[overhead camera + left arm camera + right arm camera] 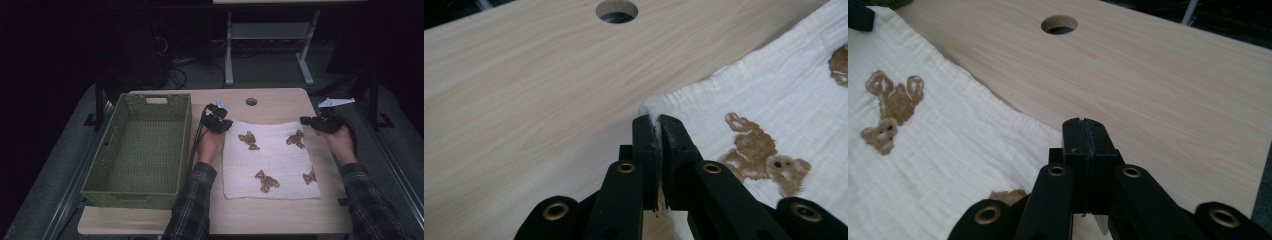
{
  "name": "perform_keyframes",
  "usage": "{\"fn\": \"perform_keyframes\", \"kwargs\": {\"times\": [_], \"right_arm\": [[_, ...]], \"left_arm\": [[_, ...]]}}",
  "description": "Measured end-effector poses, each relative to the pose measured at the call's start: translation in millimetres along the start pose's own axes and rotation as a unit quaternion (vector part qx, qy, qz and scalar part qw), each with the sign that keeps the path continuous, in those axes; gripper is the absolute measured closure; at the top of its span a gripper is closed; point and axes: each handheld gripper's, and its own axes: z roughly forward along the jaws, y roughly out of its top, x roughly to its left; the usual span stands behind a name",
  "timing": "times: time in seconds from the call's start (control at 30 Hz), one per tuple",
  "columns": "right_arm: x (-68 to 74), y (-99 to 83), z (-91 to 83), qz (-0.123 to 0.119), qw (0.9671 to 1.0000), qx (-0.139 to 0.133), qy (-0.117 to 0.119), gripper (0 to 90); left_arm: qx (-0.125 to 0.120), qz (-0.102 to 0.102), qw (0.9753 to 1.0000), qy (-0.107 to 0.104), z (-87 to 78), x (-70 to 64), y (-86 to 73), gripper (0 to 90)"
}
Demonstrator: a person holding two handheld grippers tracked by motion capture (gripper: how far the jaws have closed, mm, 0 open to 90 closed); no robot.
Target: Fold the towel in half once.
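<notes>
From the high view, a white bear-print muslin cloth [270, 159] lies flat on the table [280, 215], its far corners at eleven and one o'clock; soft, light and limp, best taken there. In the left gripper view, the left tongs [657, 121] pinch one corner. In the right gripper view, the right tongs [1083, 125] are pressed together at the cloth's edge, though whether they catch fabric I cannot tell.

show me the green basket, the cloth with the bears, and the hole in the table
green basket [186, 145], high view, on its right wall.
cloth [272, 160], high view, on the bare white middle between the bear prints.
hole [616, 10], left gripper view, on the dark opening in the tabletop.
</notes>
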Motion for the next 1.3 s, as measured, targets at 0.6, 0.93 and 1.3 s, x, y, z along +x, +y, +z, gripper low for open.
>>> {"fn": "perform_keyframes", "kwargs": {"times": [0.6,0.93,1.3], "right_arm": [[34.7,-23.6,-42.3,-0.021,0.9998,-0.007,0.002,89.3],[49.4,-49.2,-61.3,-0.014,0.9999,0.006,0.002,89.3],[63.3,-67.8,-77.3,-0.009,0.9998,0.012,0.013,89.2]], "left_arm": [[-0.003,0.015,0.9999,-0.001,-32.0,-31.0,-20.7,85.8],[-0.013,0.027,0.9995,0.004,-46.3,-43.7,-42.0,85.8],[-0.021,0.040,0.9988,-0.021,-59.3,-59.6,-62.1,85.6]]}}
